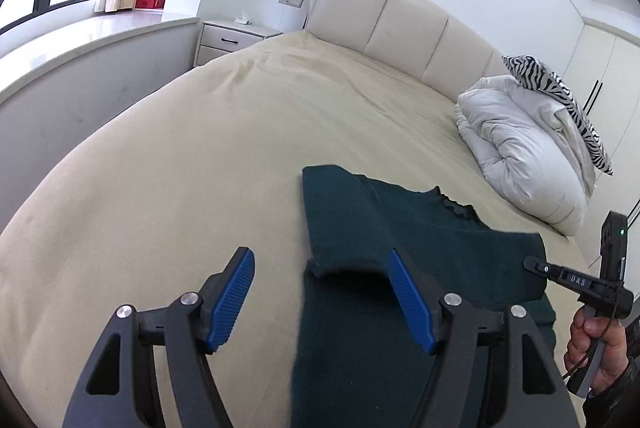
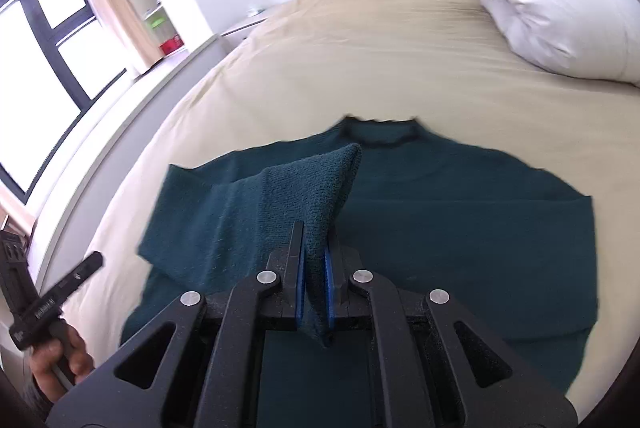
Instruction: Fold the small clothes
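Note:
A dark green knit sweater [image 2: 440, 212] lies flat on the beige bed sheet [image 2: 360, 48], neck toward the headboard. My right gripper [image 2: 315, 268] is shut on the sweater's left sleeve [image 2: 304, 196] and holds it lifted and folded over the body. My left gripper [image 1: 320, 268] is open and empty above the sweater's left edge [image 1: 400, 228], with the folded sleeve end between its blue pads [image 1: 232, 302]. The right gripper [image 1: 532, 262] also shows at the right edge of the left wrist view.
A white folded duvet [image 1: 520, 148] with a zebra pillow [image 1: 560, 88] lies at the bed's head on the right. A cream headboard [image 1: 400, 20], a nightstand [image 1: 228, 38] and a white ledge [image 1: 80, 40] lie beyond. Bare sheet [image 1: 180, 148] spreads left of the sweater.

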`<state>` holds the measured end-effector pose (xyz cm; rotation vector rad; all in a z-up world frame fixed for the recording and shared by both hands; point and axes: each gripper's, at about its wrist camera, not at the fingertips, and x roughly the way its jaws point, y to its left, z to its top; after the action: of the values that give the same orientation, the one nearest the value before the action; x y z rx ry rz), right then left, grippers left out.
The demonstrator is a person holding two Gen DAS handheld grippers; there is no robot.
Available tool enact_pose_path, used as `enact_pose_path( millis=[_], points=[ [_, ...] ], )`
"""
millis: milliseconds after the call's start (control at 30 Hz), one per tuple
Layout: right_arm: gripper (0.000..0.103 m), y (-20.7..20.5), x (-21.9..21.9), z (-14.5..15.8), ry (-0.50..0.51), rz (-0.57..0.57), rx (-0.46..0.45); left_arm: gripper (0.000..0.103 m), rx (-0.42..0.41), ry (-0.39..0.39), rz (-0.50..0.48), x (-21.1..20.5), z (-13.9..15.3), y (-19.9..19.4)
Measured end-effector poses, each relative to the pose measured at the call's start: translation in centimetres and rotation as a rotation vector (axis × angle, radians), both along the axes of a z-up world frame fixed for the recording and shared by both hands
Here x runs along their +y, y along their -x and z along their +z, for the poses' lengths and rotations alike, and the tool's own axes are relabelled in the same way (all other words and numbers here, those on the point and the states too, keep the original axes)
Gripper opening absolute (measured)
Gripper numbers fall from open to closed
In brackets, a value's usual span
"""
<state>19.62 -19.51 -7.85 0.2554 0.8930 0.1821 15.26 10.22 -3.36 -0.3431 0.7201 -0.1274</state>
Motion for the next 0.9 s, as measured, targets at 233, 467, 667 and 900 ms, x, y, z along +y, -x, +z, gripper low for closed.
enact_pose_path(
  millis=[233, 467, 667, 900],
  points=[
    [0.007, -1.8, -4.9, -5.9, -0.013, -0.092, 0.101, 0.072, 0.099, -0.101, -0.027, -2.3, -0.9, -7.3],
    [0.007, -2.2, -5.3, -7.8, -0.051, -0.08, 0.109, 0.067, 0.227, -0.162, -0.038, -3.4, -4.0, -13.8],
    [0.007, -1.8, -5.3, -7.9, -0.051, -0.065, 0.106, 0.013, 0.243, -0.175, -0.058, -4.5, -5.8, -14.2],
    [0.007, -2.3, -4.4, -6.7, -0.022, -0.088, 0.093, 0.007, 0.197, -0.149, -0.029, -3.1, -5.5, -12.5]
  ],
)
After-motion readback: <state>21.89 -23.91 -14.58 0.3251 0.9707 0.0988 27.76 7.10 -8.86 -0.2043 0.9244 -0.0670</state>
